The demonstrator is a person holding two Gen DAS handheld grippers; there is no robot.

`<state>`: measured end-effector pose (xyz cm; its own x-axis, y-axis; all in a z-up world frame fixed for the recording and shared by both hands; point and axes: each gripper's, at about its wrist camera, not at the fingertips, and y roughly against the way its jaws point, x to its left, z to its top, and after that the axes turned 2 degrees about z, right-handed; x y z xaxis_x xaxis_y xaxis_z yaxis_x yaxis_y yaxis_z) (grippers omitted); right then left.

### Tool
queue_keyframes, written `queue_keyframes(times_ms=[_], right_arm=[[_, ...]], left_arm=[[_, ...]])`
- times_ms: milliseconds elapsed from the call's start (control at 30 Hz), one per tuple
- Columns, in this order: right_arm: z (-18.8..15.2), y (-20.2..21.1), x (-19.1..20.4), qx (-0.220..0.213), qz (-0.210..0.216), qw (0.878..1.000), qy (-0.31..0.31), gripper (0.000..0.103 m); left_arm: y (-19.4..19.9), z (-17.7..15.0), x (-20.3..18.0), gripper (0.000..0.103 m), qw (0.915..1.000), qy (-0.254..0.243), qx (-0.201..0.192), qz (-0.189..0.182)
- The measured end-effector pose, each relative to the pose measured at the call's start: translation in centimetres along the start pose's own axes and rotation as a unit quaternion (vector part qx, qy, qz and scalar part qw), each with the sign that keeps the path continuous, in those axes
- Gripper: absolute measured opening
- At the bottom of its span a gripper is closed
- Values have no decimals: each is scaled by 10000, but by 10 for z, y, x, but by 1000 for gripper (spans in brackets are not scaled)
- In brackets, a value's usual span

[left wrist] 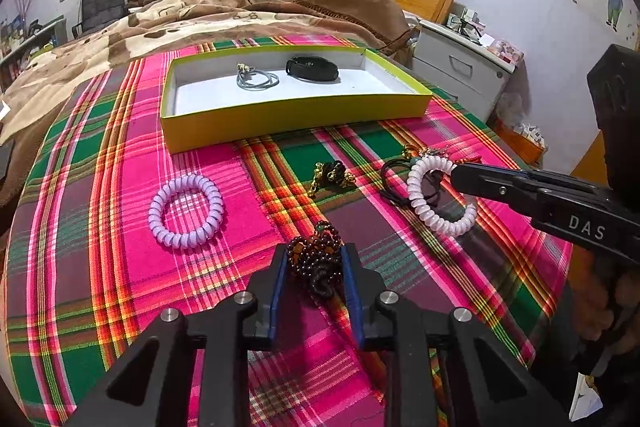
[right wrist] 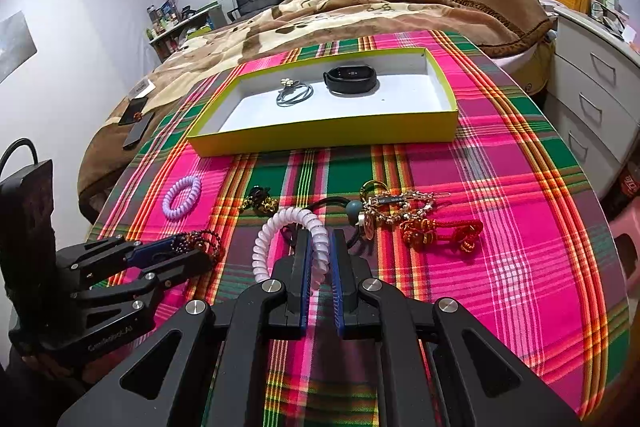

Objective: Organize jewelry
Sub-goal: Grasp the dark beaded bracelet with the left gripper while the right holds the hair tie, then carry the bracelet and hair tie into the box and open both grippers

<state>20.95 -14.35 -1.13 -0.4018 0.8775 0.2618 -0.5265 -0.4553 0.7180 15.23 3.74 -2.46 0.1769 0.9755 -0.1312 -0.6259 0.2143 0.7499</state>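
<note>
Left gripper point(left wrist: 314, 267), bottom centre of left wrist view: jaws narrowed around dark red bead bracelet point(left wrist: 318, 261), contact likely, lift not evident. Right gripper point(right wrist: 319, 259), bottom centre of right wrist view: jaws pinched on white spiral hair tie point(right wrist: 262, 247).

Done: grey cord bracelet point(left wrist: 256, 79) and black smart band point(left wrist: 312, 67) laid in yellow-green box point(left wrist: 296, 117), upper centre.

Left on plaid tabletop point(left wrist: 120, 247): lilac spiral hair tie point(left wrist: 185, 211), gold-and-black piece point(left wrist: 332, 175), chain cluster point(right wrist: 394, 207), red knotted cord point(right wrist: 442, 233). Judged under halfway.

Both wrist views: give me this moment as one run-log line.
left gripper: shut on dark bead bracelet | right gripper: shut on white spiral hair tie | yellow box: holds black band, grey cord
</note>
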Motion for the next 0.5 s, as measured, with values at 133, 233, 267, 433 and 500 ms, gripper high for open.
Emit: queue_keyframes(times_ms=[133, 233, 267, 433, 500], right_arm=[[1, 3, 1, -47, 10, 10000, 12, 9], [3, 7, 1, -95, 13, 10000, 28, 9], [4, 8, 1, -113, 12, 9999, 38, 9], [11, 13, 0, -196, -9, 9998, 72, 9], [15, 14, -1, -233, -32, 9997, 89, 9]], left_arm=[[9, 2, 0, 26, 9999, 41, -130, 12], [17, 6, 0, 26, 9996, 91, -255, 14], [19, 8, 0, 26, 9995, 102, -298, 14], [30, 19, 0, 26, 9986, 144, -511, 26], [32, 25, 1, 26, 9983, 152, -562, 40]])
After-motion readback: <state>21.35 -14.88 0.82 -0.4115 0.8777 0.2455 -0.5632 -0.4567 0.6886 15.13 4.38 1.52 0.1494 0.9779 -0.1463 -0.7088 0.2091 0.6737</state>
